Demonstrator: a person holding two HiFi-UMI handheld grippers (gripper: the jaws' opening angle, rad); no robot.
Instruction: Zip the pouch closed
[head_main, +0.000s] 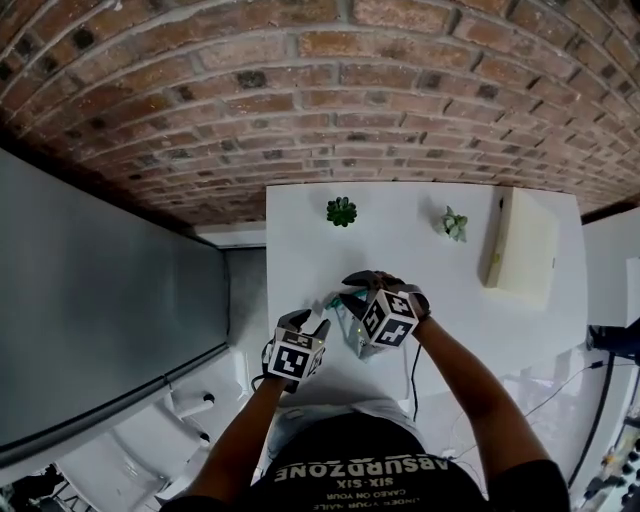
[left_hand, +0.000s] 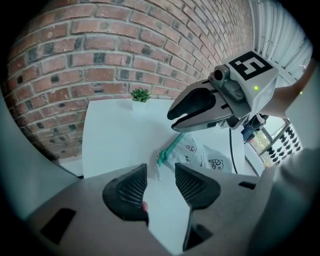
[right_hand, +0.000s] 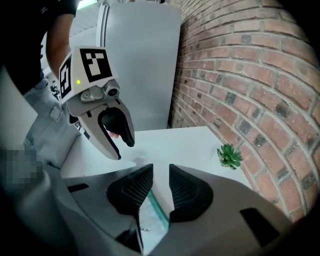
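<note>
Bright, even daylight; strong fisheye bending at edges.

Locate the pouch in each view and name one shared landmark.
Head view: pouch at centre, mostly covered by the right gripper.
Left gripper view: pouch right of centre, beyond the left gripper.
Right gripper view: pouch bottom centre, between its jaws.
Shared landmark: the brick wall.
</note>
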